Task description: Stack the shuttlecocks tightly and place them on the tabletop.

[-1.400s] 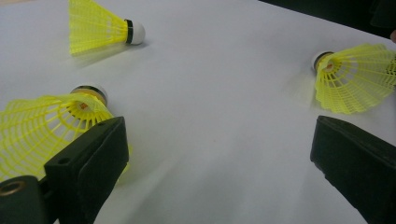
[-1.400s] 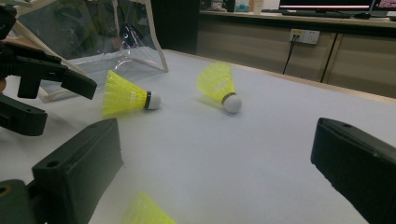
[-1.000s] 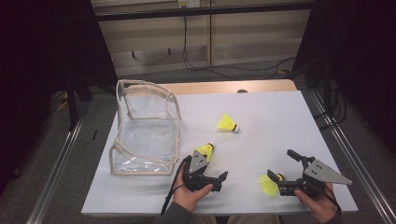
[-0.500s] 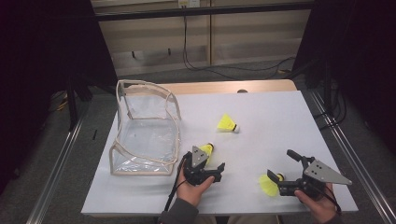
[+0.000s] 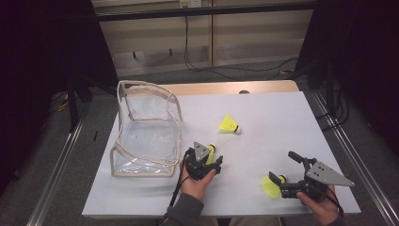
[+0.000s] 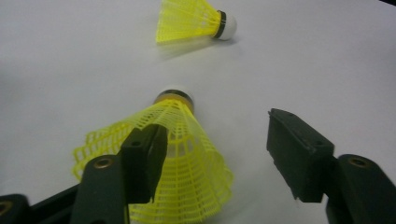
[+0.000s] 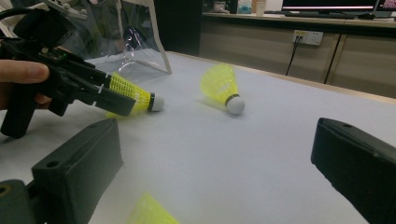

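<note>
Three yellow shuttlecocks lie on the white table. My left gripper straddles the nearest one. In the left gripper view its mesh skirt lies between the jaws, cork pointing away. The jaws of my left gripper have just been closing; one jaw is against the skirt and a gap remains at the other, so it is open. My right gripper stands open at the front right, with a second shuttlecock by its near jaw and a scrap of the skirt low in the right gripper view. The third shuttlecock lies apart, mid-table.
A clear plastic pouch with a pale trim stands open at the table's left, also seen behind my left hand. Metal rails run along both table sides. A wooden edge and cables lie beyond the far end.
My left gripper has slid forward over its shuttlecock and its jaws have narrowed around the skirt. The right gripper and the other two shuttlecocks have not moved.
</note>
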Tool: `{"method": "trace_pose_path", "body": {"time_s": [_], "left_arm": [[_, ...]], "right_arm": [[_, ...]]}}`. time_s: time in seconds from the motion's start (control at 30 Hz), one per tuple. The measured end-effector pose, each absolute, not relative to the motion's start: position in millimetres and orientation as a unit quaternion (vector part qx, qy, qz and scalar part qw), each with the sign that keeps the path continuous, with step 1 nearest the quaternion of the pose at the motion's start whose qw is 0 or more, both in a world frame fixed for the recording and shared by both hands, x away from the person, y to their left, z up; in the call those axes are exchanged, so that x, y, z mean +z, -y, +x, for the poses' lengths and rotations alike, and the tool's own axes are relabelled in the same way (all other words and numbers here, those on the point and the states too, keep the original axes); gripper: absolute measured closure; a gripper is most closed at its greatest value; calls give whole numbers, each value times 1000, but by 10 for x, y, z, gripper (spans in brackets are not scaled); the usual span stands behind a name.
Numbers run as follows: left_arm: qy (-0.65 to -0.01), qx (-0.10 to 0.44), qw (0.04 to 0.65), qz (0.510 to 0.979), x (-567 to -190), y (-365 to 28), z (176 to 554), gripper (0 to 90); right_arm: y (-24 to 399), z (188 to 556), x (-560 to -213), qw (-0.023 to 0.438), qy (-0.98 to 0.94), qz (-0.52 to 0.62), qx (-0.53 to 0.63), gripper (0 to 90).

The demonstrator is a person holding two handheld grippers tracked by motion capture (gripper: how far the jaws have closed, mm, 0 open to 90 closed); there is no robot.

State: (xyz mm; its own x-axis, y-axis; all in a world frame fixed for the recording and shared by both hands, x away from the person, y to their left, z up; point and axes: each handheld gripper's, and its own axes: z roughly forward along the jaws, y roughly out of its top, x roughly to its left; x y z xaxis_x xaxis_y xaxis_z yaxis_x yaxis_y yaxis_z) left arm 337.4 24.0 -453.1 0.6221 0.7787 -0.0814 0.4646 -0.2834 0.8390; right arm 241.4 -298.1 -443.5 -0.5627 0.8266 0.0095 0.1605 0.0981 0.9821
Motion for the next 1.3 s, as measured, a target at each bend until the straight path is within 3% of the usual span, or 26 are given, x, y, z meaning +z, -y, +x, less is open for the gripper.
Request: {"method": "trace_pose_path", "body": {"time_s": [0.2, 0.6, 1.3], "left_arm": [[-404, 196, 437, 779, -4525, -235, 3442, 523], [-394, 217, 437, 779, -4421, -172, 3509, 824], [-395, 223, 414, 789, -4222, -184, 3662, 850]], "right_arm": [[2986, 2415, -4436, 294, -679, 362, 567, 12], [2991, 2415, -4434, 295, -679, 361, 567, 14], [3003, 2416, -4435, 294, -678, 363, 567, 14]]}}
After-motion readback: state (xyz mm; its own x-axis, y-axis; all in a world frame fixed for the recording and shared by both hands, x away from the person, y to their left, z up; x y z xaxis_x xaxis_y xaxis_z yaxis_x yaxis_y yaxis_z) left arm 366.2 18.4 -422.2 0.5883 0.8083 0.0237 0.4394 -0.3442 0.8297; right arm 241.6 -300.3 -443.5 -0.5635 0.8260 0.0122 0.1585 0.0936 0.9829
